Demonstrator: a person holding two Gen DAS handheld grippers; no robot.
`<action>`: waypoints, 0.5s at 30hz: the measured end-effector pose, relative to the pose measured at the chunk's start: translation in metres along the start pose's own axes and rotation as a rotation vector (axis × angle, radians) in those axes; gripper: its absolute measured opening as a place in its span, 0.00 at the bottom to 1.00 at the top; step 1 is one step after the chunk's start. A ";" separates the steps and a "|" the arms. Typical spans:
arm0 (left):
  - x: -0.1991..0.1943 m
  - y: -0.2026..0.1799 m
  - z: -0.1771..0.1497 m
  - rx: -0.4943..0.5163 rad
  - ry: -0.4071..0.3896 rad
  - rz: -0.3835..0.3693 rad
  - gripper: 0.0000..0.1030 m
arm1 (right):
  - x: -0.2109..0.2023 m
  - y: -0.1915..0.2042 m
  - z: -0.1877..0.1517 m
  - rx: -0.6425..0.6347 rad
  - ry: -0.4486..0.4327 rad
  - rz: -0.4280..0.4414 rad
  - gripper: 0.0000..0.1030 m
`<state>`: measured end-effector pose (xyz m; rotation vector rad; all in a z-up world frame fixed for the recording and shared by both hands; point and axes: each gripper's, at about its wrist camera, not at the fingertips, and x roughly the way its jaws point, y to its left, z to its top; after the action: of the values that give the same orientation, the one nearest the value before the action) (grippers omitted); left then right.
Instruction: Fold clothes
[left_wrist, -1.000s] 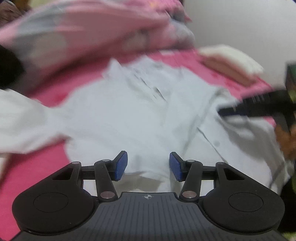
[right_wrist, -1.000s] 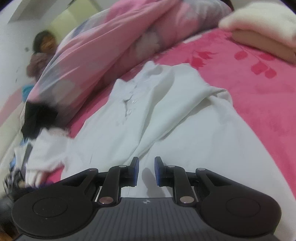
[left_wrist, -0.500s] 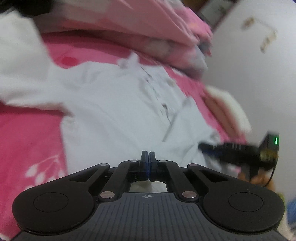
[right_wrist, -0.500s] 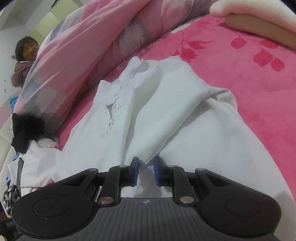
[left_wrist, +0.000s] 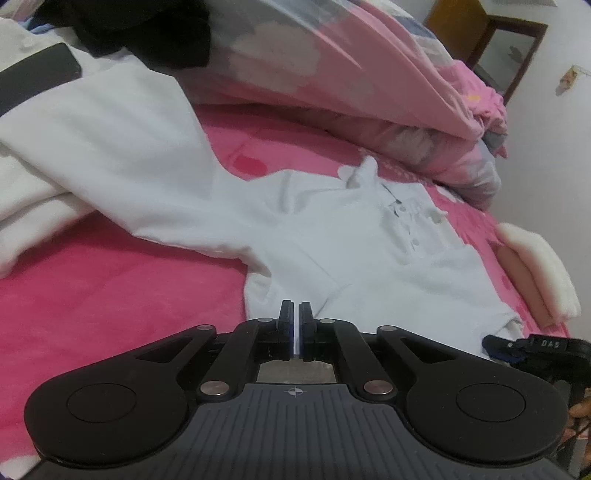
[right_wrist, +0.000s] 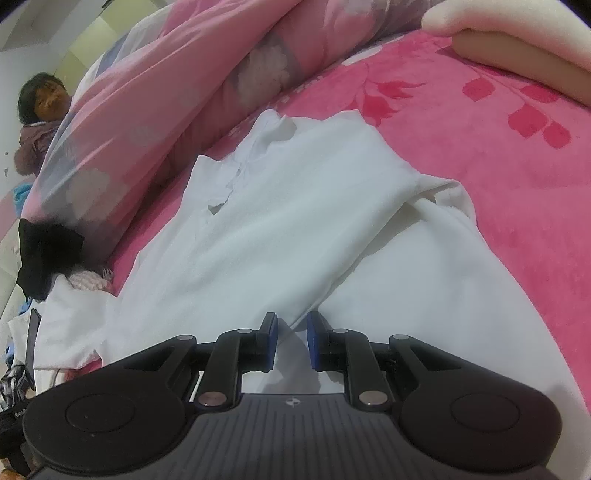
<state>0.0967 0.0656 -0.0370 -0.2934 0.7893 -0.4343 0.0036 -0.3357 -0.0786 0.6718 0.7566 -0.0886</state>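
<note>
Shirt on the bed, then: a white collared button-front shirt (left_wrist: 351, 258) lies face up on the hot-pink plush bedspread (left_wrist: 110, 295), collar end just beside the rolled pink floral quilt (left_wrist: 351, 74), hem end well away from it.

Left gripper (left_wrist: 295, 314) hovers at the hem corner farthest from the quilt. Its jaws are opening, only a slit between them, and I see no cloth nipped in that slit. Right gripper (right_wrist: 291, 328) sits at the hem too, on the side where one edge of the shirt already lies doubled over the body. Its jaws stand a little apart with the tip of that fold between them, and a gap shows on either side, so I'd call it not clamped.

One long white sleeve (left_wrist: 129, 166) trails out along the quilt's foot toward a black garment (left_wrist: 147, 37) heaped against the quilt.

My read is that the loose side gets folded in next. To do it cleanly, I'd say the left jaws want to part wider, drop over the side seam near the hem and take both layers. The sleeve should be brought in first, laid straight and parallel to the quilt. The right should pin the fold it's at, so the body doesn't skate on that plush. Low and slow; a high lift would drag the collar askew.
</note>
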 end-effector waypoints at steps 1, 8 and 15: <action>-0.005 0.002 0.001 -0.012 -0.003 0.000 0.13 | 0.000 0.000 0.001 -0.001 0.002 0.000 0.18; -0.047 0.012 -0.003 0.013 0.001 -0.022 0.21 | -0.034 0.030 -0.010 -0.157 -0.039 -0.038 0.19; -0.059 0.002 -0.025 0.152 0.043 0.024 0.38 | -0.069 0.097 -0.060 -0.350 0.057 0.251 0.36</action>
<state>0.0414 0.0933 -0.0180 -0.1336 0.7967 -0.4764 -0.0535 -0.2342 -0.0135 0.4311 0.7143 0.2874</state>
